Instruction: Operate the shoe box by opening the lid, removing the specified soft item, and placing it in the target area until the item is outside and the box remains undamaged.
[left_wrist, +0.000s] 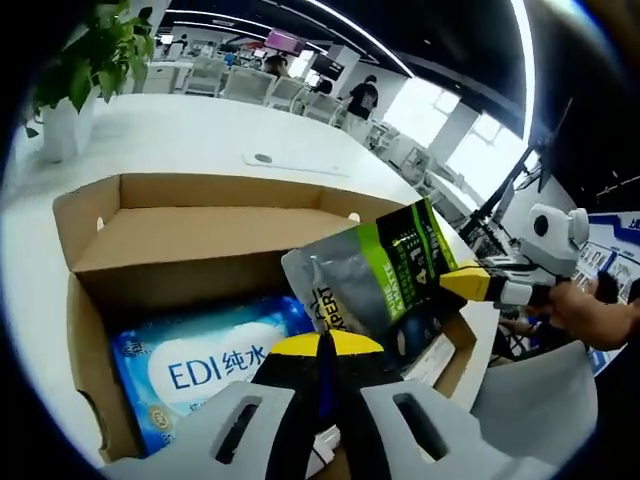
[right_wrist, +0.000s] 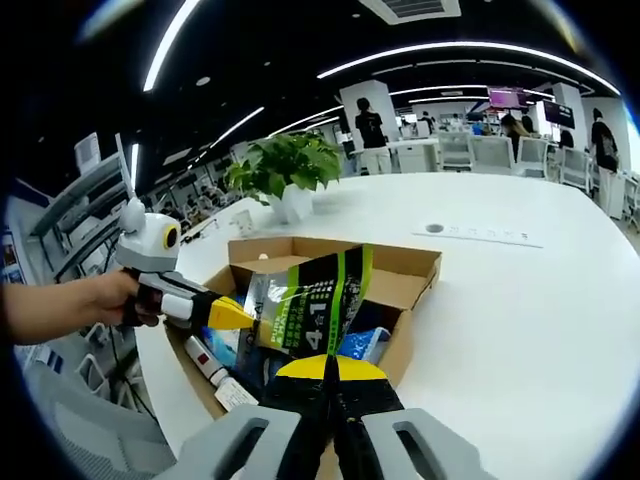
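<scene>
Blue-and-white wipes pack (left_wrist: 205, 365), lying flat inside the open shoe box (left_wrist: 150, 225) at its near left in the left gripper view: large blue letters "EDI", followed by two Chinese characters.

Grey-and-green pouch (left_wrist: 385, 275), raised above the box: white letters "XPERT" run along its grey panel, the first letter cut off; "4" and "1" stand on the dark panel beside the green stripe. In the right gripper view the pouch (right_wrist: 315, 300) again shows "4 1". Smaller print is illegible.
</scene>
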